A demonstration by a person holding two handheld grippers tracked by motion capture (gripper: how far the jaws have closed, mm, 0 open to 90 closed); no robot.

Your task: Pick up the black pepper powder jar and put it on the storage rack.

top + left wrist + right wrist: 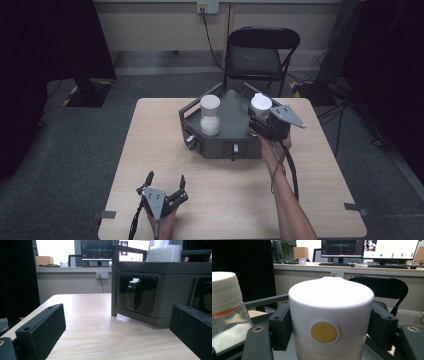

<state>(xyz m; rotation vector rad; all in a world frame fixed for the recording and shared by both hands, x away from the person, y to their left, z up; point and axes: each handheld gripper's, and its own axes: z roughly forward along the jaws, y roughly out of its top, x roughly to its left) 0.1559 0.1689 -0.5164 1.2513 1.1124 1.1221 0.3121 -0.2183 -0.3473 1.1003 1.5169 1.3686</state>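
Observation:
My right gripper (261, 116) is shut on a white-capped container (261, 103) with a yellow dot (324, 332) on its cap, over the right side of the dark grey tray box (227, 145). Both pads (280, 326) press on the cap's sides. A jar (210, 115) with a cream lid and white grains stands in the tray's left half, also the jar (225, 312) beside the held one. My left gripper (166, 186) rests open near the table's front left, with nothing between its fingers (42, 330), facing the box's front latch (133, 293).
The box has latches (234, 150) on its front faces. A black folding chair (260, 55) stands behind the wooden table (165, 150). Desks with monitors (342, 247) line the far wall. Cables trail from both grippers.

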